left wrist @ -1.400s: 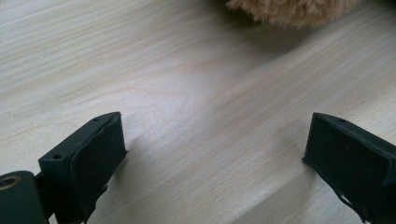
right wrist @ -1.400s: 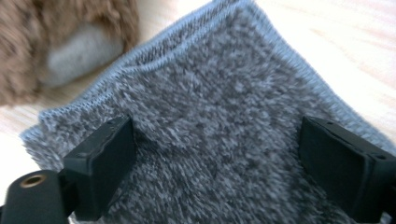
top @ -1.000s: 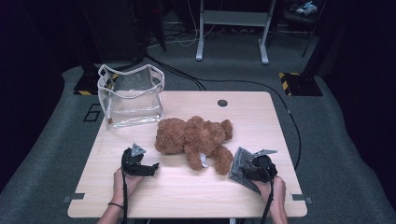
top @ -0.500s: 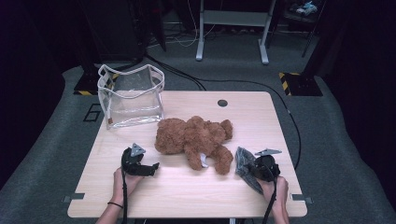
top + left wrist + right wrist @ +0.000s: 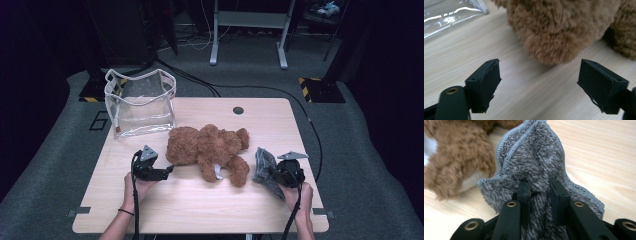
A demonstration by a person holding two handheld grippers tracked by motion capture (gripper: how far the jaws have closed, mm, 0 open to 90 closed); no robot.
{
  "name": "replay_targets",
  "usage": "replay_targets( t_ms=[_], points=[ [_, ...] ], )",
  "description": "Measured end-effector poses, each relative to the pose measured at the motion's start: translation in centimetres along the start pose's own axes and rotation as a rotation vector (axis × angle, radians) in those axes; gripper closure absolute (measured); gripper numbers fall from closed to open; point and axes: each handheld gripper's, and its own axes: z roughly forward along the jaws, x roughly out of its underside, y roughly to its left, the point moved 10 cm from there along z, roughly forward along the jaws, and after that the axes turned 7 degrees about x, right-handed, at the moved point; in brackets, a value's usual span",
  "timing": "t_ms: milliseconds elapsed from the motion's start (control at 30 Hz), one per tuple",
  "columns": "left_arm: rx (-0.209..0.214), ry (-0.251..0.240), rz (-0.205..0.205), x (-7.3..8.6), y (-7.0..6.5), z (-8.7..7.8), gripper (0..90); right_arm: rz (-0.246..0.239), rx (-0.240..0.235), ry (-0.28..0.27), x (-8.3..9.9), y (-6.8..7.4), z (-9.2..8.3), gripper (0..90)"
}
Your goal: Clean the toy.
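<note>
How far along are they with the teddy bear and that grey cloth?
Early. Done: the right claw has pinched the grey cloth. In hand: the left claw is open, facing the teddy bear. Left: the bear lies ungripped on the table; the clear bag looks empty.

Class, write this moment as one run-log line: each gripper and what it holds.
left gripper: jaws open, closing, empty, facing teddy bear | right gripper: jaws shut on grey cloth | clear bag: upright

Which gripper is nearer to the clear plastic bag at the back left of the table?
Left. The left gripper sits just in front of the clear plastic bag, by the teddy bear. The right gripper, gripping a grey cloth, is across the table.
</note>
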Motion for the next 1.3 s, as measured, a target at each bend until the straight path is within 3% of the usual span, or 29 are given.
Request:
replay_targets(
  t_ms=[67,267,400,467,533,600,633,667,800,867,900,967,1067,1300],
  points=[
    [0.002,-0.005,0.012,-0.3,-0.1,0.1,24.1,-0.005,0.003,-0.018,-0.7,-0.1,-0.3,72.8],
    [0.031,-0.008,0.003,-0.6,-0.3,0.6,26.0,-0.026,-0.032,-0.066,-3.5,0.5,-1.6,72.7],
    [0.042,-0.01,0.003,-0.6,-0.4,0.9,34.6,-0.056,-0.054,-0.092,-5.8,1.5,-2.3,72.6],
    [0.04,-0.007,0.0,-0.6,-0.4,1.1,39.9,-0.075,-0.064,-0.107,-6.9,2.3,-2.5,72.6],
    [0.067,-0.01,-0.001,-0.7,-0.6,1.3,47.4,-0.095,-0.077,-0.116,-8.0,3.2,-2.6,72.6],
    [0.062,-0.011,0.006,-0.7,-0.6,1.5,52.7,-0.124,-0.089,-0.125,-9.0,4.0,-2.6,72.5],
    [0.068,-0.002,0.005,-0.7,-0.6,1.5,56.1,-0.116,-0.091,-0.127,-9.5,4.6,-2.6,72.5],
    [0.067,0.002,0.013,-0.6,-0.6,1.6,59.0,-0.143,-0.098,-0.134,-9.9,4.9,-2.5,72.5],
    [0.07,0.004,0.022,-0.7,-0.7,1.7,68.5,-0.162,-0.132,-0.146,-11.4,6.8,-2.0,72.3],
    [0.07,0.003,0.026,-0.8,-0.6,1.8,71.3,-0.18,-0.151,-0.152,-12.2,7.8,-1.7,72.3],
    [0.07,0.003,0.029,-0.8,-0.6,1.8,72.5,-0.164,-0.158,-0.148,-12.4,8.2,-1.7,72.3],
    [0.072,0.003,0.033,-0.9,-0.6,1.8,74.3,-0.199,-0.173,-0.151,-13.0,9.0,-1.4,72.2],
    [0.072,0.0,0.034,-1.0,-0.6,1.8,76.0,-0.208,-0.192,-0.145,-13.8,10.6,-1.0,72.2],
    [0.076,-0.011,0.042,-1.3,-0.6,1.9,78.1,-0.278,-0.234,-0.152,-15.6,14.2,0.3,72.1]
  ],
)
